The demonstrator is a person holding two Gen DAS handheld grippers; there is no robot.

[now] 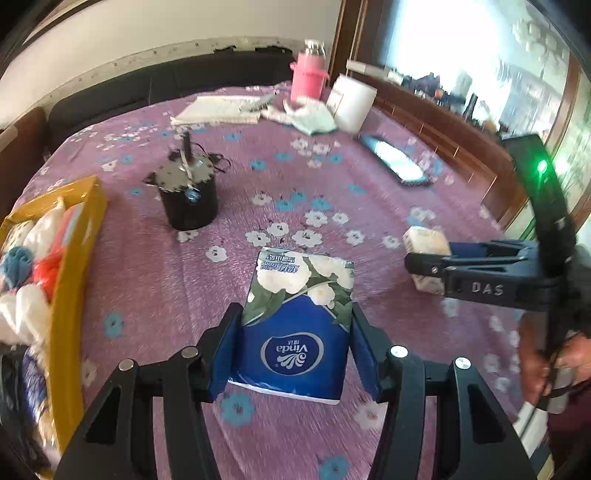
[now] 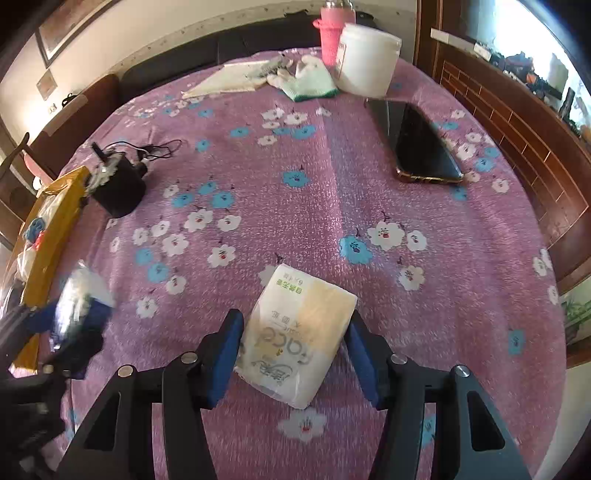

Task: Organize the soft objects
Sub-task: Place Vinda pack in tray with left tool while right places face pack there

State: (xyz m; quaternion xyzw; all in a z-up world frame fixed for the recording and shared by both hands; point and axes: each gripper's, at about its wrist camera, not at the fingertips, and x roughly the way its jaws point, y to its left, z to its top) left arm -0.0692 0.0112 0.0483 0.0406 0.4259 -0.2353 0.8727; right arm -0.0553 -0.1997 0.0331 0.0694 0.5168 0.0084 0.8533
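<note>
— Left gripper [image 1: 295, 343]?
— Spread around the blue tissue pack [image 1: 299, 325]; pads [image 1: 227, 350] flanking both sides, right at the wrapper, firm contact impossible to confirm. Pack lying flat on the purple flowered cloth [image 1: 295, 184], between the fingers and reaching past their tips.
— And the right gripper [image 2: 293, 354]?
— Also spread, straddling the pale yellow tissue pack [image 2: 297, 336]. Left pad [image 2: 225, 354] just beside the wrapper's edge, right one a little off it. Pack tilted, resting on the cloth, far corner poking out ahead of the fingertips.
— Anything off to the side?
— Far left of the left gripper, a yellow box [image 1: 74, 258] holding white, red and blue soft bundles. Ahead and left, a black pot [image 1: 188, 199] with a cord. Ahead of the right gripper and to its right, a dark phone [image 2: 424, 147]. Far ahead, a white tub [image 2: 365, 62], a pink bottle [image 2: 332, 33], a white glove [image 2: 306, 79] and a notebook [image 2: 232, 79].
— Both grippers visible together?
— Yes, right gripper at the right edge of the left camera, fingers around the yellow pack.
</note>
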